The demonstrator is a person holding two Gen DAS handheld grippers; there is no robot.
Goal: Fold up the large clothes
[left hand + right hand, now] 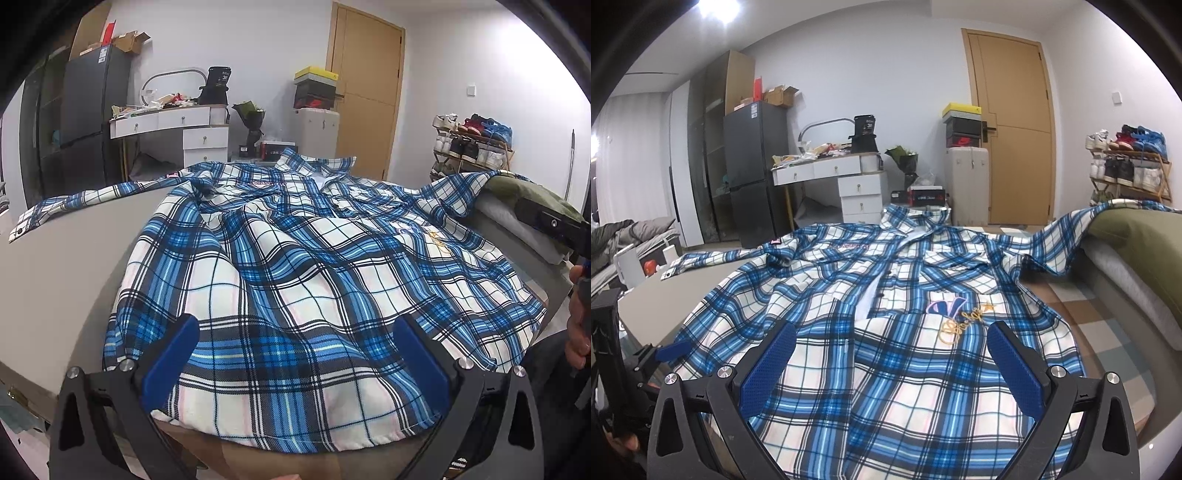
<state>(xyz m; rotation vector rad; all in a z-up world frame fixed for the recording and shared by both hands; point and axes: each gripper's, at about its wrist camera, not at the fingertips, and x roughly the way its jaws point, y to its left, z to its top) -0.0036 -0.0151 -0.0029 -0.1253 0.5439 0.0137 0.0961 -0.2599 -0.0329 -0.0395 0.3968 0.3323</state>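
blue-white plaid shirt ×1, flat on table; left gripper, right gripper both spread.

The left gripper has a black frame of angular, cut-out arms, with round silver screws at the joints and flat blue pads on its fingers. The right gripper is built alike: black linkage arms with triangular openings, silver screw heads, and blue fingers whose pads carry a fine dotted texture. At the right edge of the left wrist view, a person's hand shows beside a black housing with a small round screw.
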